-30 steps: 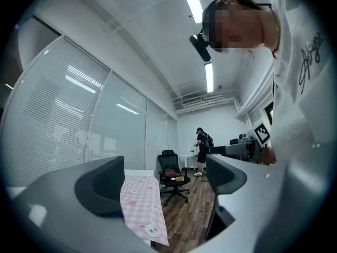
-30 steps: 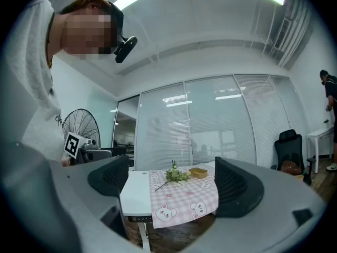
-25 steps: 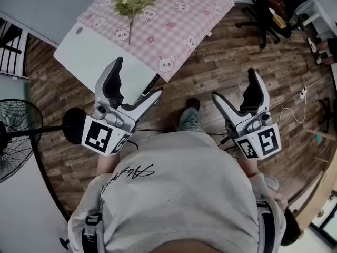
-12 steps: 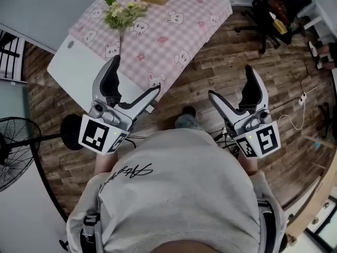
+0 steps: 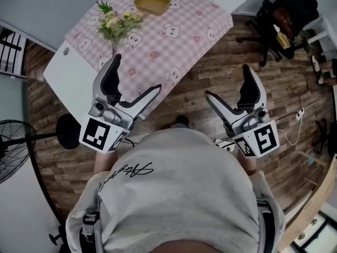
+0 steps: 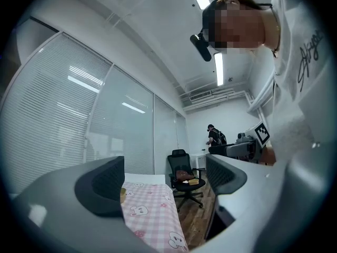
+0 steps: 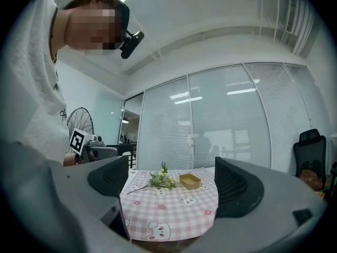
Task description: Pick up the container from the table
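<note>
Trouble ahead: my wide-open, empty left gripper [image 5: 137, 74] and right gripper [image 5: 227, 81], reaching for the shallow yellow container [image 5: 152, 3], could snag the pale flower sprig [image 5: 117, 24] nearby.

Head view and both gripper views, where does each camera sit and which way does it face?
Head view: on the person's head, looking steeply down at the table with the container; shirt, left gripper and right gripper show, both open.
Left gripper view: on that gripper, looking past the table's edge toward an office chair; shirt at right.
Right gripper view: on that gripper, facing the table; shirt at left.
Shared: head and right gripper views both show the container and flowers.
</note>
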The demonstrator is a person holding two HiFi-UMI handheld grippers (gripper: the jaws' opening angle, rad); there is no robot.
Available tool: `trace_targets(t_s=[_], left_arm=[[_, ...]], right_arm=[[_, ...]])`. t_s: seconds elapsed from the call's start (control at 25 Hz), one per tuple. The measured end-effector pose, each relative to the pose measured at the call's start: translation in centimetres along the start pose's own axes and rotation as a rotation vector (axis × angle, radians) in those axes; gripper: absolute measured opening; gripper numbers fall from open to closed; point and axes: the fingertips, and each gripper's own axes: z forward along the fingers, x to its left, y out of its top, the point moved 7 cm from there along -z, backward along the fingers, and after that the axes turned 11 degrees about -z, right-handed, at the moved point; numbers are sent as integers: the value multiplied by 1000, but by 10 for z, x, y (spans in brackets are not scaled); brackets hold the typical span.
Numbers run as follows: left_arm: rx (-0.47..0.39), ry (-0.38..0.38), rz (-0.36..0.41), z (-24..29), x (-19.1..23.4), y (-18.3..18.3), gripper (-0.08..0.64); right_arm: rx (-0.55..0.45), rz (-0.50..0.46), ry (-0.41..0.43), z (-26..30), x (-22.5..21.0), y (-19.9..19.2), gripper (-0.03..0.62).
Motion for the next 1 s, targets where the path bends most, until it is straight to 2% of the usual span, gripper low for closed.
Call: trace_targets(t_s=[0.6,1.0], left_arm=[[-31,71,8,70,-2,-8,466],[-14,115,-3,72,-1,-16,466]], right_arm=[[8,12,95,20,-67,-27,494],[-14,-2,159,35,-75,-30,494]])
